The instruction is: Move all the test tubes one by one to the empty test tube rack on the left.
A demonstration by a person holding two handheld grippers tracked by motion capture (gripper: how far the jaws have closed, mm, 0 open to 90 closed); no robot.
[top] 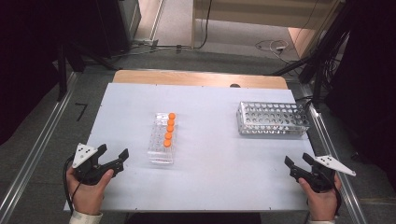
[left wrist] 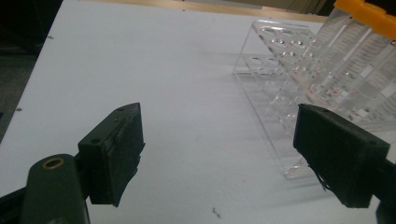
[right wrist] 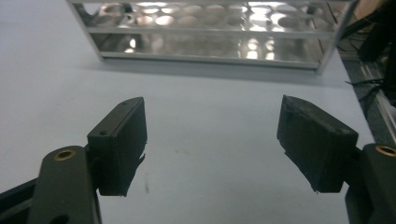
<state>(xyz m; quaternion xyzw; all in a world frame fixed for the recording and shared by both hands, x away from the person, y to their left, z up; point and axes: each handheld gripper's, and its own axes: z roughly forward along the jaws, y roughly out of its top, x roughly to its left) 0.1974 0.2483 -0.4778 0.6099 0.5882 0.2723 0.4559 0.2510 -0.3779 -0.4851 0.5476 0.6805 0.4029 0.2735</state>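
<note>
High view first: a white surface carries two racks. Left of the middle stands a clear plastic rack with five orange-capped tubes in a single row along its right side, running from the far end toward the near end. Well apart from it, at the far right, stands a metal rack full of round holes, none of them holding a tube.

At the near left corner, the left gripper points toward the clear plastic rack, near its near end but not touching it. Its fingers stand wide apart with nothing between them. In the left gripper view the clear plastic rack rises just beyond the right finger, with an orange cap at the top right corner and bare surface between the two fingers.

At the near right corner, the right gripper rests low over the surface, on the near side of the metal rack and well short of it. Its fingers are also spread wide and hold nothing. The right gripper view looks straight at the metal rack across open surface.
</note>
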